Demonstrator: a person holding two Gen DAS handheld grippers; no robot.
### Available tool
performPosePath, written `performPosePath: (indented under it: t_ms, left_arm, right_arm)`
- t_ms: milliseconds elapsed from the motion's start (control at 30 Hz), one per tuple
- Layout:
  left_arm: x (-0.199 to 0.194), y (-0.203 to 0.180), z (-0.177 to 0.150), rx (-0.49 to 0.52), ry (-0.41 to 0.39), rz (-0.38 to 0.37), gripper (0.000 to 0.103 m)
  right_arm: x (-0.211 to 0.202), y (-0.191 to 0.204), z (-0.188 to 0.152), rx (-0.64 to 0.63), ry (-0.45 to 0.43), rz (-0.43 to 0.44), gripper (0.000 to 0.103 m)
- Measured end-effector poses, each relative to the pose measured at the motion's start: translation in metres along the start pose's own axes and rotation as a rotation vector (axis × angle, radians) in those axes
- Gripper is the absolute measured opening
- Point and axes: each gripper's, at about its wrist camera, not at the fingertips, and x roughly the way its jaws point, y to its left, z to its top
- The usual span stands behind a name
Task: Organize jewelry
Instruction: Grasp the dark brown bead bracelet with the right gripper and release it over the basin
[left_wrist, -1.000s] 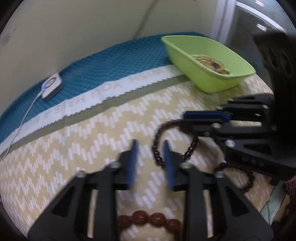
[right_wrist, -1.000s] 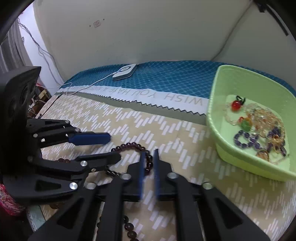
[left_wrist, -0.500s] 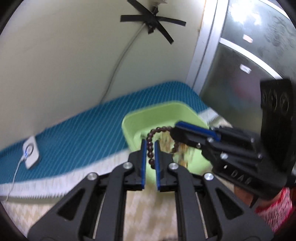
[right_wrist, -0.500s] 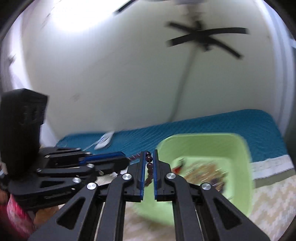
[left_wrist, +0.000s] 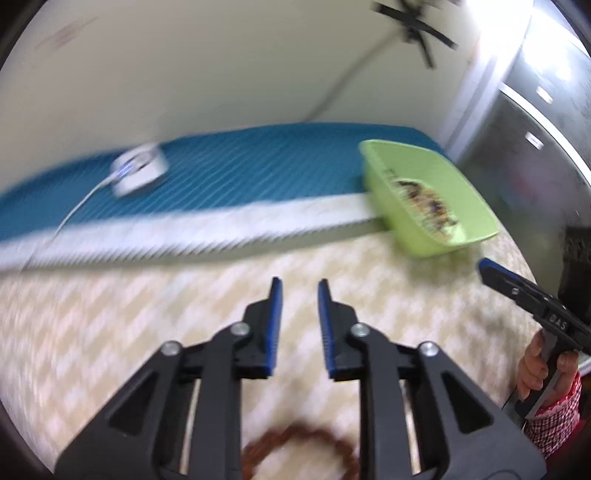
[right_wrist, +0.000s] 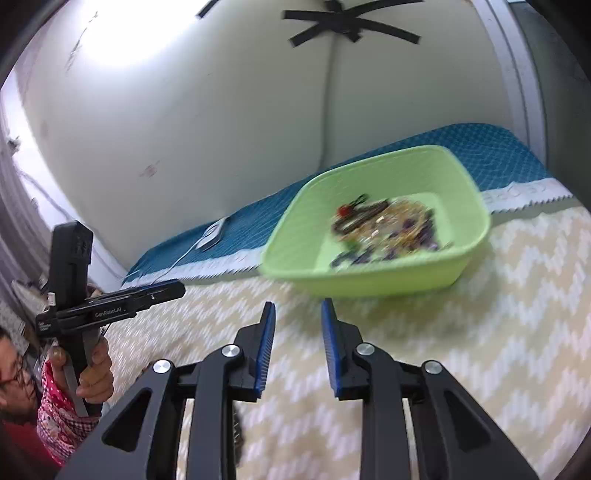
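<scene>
The green basket (right_wrist: 369, 166) stands on the patterned cloth and holds a blurred pile of jewelry (right_wrist: 384, 229) with a dark strand on top. My right gripper (right_wrist: 295, 308) is open and empty, a short way in front of the basket. The left gripper (left_wrist: 297, 284) hovers over the cloth with its jaws opening and nothing between them; the basket (left_wrist: 399, 155) is far to its right. A brown bead bracelet (left_wrist: 295, 439) lies on the cloth under the left gripper's arms. Each gripper also shows in the other's view: the right gripper (left_wrist: 491, 269) and the left gripper (right_wrist: 173, 290).
A white charger pad (left_wrist: 136, 173) with a cable lies on the blue mat (left_wrist: 258, 173) by the wall. A person's hand (right_wrist: 92, 369) in a red patterned sleeve holds the left gripper's handle at the table's left edge. A window frame rises behind the basket.
Half a second ago both grippers were shut on a dark bead strand above the basket. Now both are open and empty and have drawn back over the cloth.
</scene>
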Motion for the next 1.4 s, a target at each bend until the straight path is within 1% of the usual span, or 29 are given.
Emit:
performPosePath:
  t_ms: [33, 167, 267, 300, 367, 400, 467, 500, 533, 600, 633, 667, 733, 767, 833, 867, 933, 1067, 1167, 1200, 1233, 1267, 1300, 1333, 1400]
  left_arm:
    - [-0.008, 0.012, -0.010, -0.026, 0.000, 0.009, 0.019]
    - [-0.034, 0.041, -0.045, -0.101, -0.010, 0.038, 0.019]
    - [-0.048, 0.050, -0.068, -0.126, -0.009, 0.036, 0.020]
    - [-0.052, 0.050, -0.075, -0.128, -0.006, 0.031, 0.021]
    - [-0.056, 0.045, -0.087, -0.123, 0.005, 0.019, 0.032]
    - [-0.059, 0.046, -0.093, -0.118, 0.006, 0.015, 0.035]
    - [-0.063, 0.039, -0.100, -0.101, 0.003, 0.004, 0.035]
    - [-0.064, 0.035, -0.102, -0.091, 0.000, -0.009, 0.035]
    - [-0.064, 0.031, -0.101, -0.083, 0.000, -0.017, 0.035]
    - [-0.062, 0.014, -0.097, -0.040, -0.001, -0.037, 0.035]
    - [-0.061, 0.008, -0.093, -0.025, 0.000, -0.044, 0.035]
    - [-0.058, -0.004, -0.088, 0.006, 0.001, -0.060, 0.035]
    - [-0.050, -0.031, -0.079, 0.081, 0.010, -0.085, 0.035]
    - [-0.043, -0.044, -0.075, 0.115, 0.019, -0.085, 0.035]
    - [-0.031, -0.061, -0.070, 0.155, 0.042, -0.098, 0.035]
    - [-0.020, -0.076, -0.067, 0.179, 0.065, -0.115, 0.035]
    - [-0.009, -0.091, -0.065, 0.207, 0.086, -0.129, 0.035]
    - [0.012, -0.120, -0.067, 0.269, 0.114, -0.108, 0.035]
    - [0.025, -0.128, -0.072, 0.279, 0.158, -0.111, 0.035]
    - [0.026, -0.131, -0.075, 0.293, 0.145, -0.096, 0.035]
    - [0.027, -0.135, -0.076, 0.316, 0.134, -0.074, 0.033]
    - [0.027, -0.136, -0.079, 0.332, 0.126, -0.057, 0.029]
    - [0.028, -0.138, -0.080, 0.345, 0.116, -0.052, 0.012]
    - [0.029, -0.138, -0.079, 0.343, 0.119, -0.056, 0.008]
    - [0.030, -0.137, -0.075, 0.333, 0.126, -0.062, 0.008]
  right_arm:
    - [0.001, 0.007, -0.007, -0.012, 0.004, 0.004, 0.000]
    - [0.016, 0.025, -0.027, -0.025, 0.082, 0.039, 0.000]
    - [0.026, 0.044, -0.038, -0.046, 0.121, 0.049, 0.000]
    - [0.027, 0.052, -0.041, -0.065, 0.130, 0.057, 0.000]
    - [0.026, 0.065, -0.046, -0.106, 0.145, 0.059, 0.000]
    - [0.026, 0.073, -0.049, -0.145, 0.147, 0.038, 0.000]
    - [0.030, 0.083, -0.055, -0.195, 0.150, -0.008, 0.000]
    - [0.031, 0.086, -0.059, -0.219, 0.157, -0.047, 0.000]
    - [0.034, 0.087, -0.064, -0.256, 0.177, -0.111, 0.000]
    - [0.031, 0.089, -0.068, -0.303, 0.192, -0.148, 0.000]
    - [0.030, 0.090, -0.072, -0.352, 0.191, -0.205, 0.000]
    - [0.026, 0.086, -0.072, -0.347, 0.187, -0.214, 0.000]
    - [0.016, 0.074, -0.071, -0.302, 0.172, -0.218, 0.000]
    - [0.011, 0.070, -0.071, -0.292, 0.154, -0.229, 0.000]
    - [0.001, 0.064, -0.072, -0.266, 0.135, -0.231, 0.000]
    - [-0.004, 0.063, -0.073, -0.254, 0.131, -0.223, 0.000]
    - [-0.011, 0.061, -0.075, -0.249, 0.128, -0.221, 0.000]
    - [-0.013, 0.063, -0.077, -0.266, 0.124, -0.214, 0.000]
    - [-0.011, 0.061, -0.077, -0.279, 0.143, -0.198, 0.000]
    - [-0.008, 0.061, -0.078, -0.288, 0.159, -0.193, 0.000]
    - [-0.004, 0.060, -0.080, -0.293, 0.169, -0.185, 0.000]
    - [0.000, 0.060, -0.081, -0.295, 0.170, -0.176, 0.000]
    - [0.000, 0.059, -0.080, -0.293, 0.174, -0.165, 0.000]
    - [0.002, 0.057, -0.079, -0.293, 0.175, -0.159, 0.000]
    - [0.003, 0.052, -0.075, -0.264, 0.179, -0.126, 0.000]
